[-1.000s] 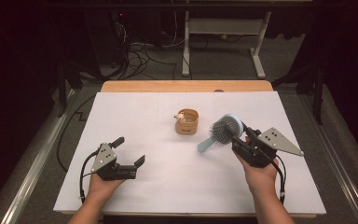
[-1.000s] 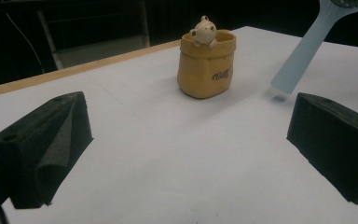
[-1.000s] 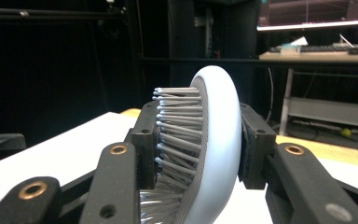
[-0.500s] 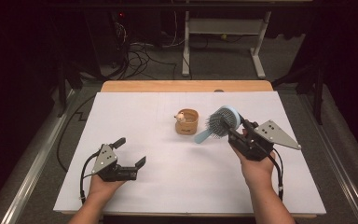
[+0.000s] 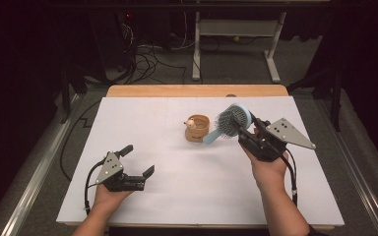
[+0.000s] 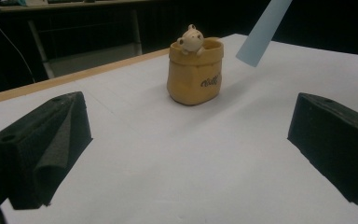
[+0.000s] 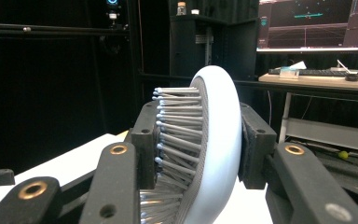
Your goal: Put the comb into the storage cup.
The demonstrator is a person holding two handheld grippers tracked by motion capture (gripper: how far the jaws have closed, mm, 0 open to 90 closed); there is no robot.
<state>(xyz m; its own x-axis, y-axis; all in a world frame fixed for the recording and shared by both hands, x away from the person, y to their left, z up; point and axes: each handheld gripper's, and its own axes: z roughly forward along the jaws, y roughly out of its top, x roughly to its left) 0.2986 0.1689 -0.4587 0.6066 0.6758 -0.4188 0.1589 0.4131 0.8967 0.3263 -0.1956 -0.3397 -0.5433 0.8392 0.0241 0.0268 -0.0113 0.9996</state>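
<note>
1. Desk (image 5: 142,123) with the white cover carries the small yellow pot (image 5: 197,129), which stays in the same place near the middle.
2. Hairbrush (image 5: 231,123) has moved up and closer to the pot since a second ago; its blue handle now points down toward the pot's rim, so I judge that insertion comes next.
3. Right tool (image 5: 248,133) stays clamped on the brush head.
4. Left tool (image 5: 137,161) rests with jaws wide apart, holding nothing.

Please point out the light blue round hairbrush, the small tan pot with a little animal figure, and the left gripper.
Light blue round hairbrush (image 5: 232,120), high view, bristle face.
Small tan pot with animal figure (image 6: 193,77), left gripper view, front wall.
Left gripper (image 5: 138,160), high view, between its fingertips.
</note>
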